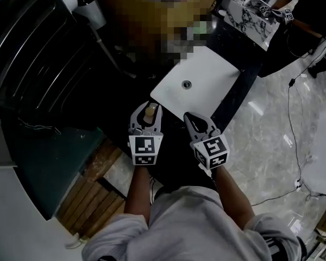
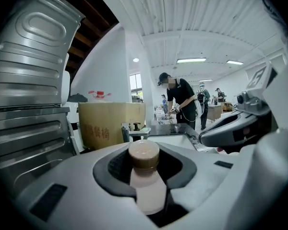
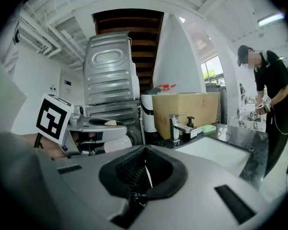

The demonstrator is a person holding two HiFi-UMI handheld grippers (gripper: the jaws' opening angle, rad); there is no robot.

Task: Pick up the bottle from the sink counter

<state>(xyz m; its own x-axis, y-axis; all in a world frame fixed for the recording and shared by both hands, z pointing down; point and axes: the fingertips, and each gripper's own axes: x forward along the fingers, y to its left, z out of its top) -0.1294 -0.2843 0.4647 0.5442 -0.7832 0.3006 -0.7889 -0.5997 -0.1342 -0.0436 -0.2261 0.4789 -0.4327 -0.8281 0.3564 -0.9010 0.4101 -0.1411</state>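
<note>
A small pale bottle (image 1: 150,112) with a tan cap stands upright between the jaws of my left gripper (image 1: 147,114), which is shut on it just off the sink's near left corner. In the left gripper view the bottle (image 2: 146,176) fills the gap between the black pads (image 2: 116,166) of that gripper (image 2: 145,166). My right gripper (image 1: 193,122) hangs beside it to the right, shut and empty. The right gripper view shows its jaws (image 3: 145,170) meeting at a thin slit, with the left gripper (image 3: 102,126) and the bottle's cap (image 3: 110,122) to its left.
A white sink (image 1: 206,86) is set in a dark counter (image 1: 244,64). A chrome faucet (image 3: 176,127), a dark soap dispenser (image 3: 189,123) and a cardboard box (image 3: 187,110) stand behind it. Ribbed metal panels (image 2: 29,80) rise at the left. A person (image 2: 181,102) works farther off.
</note>
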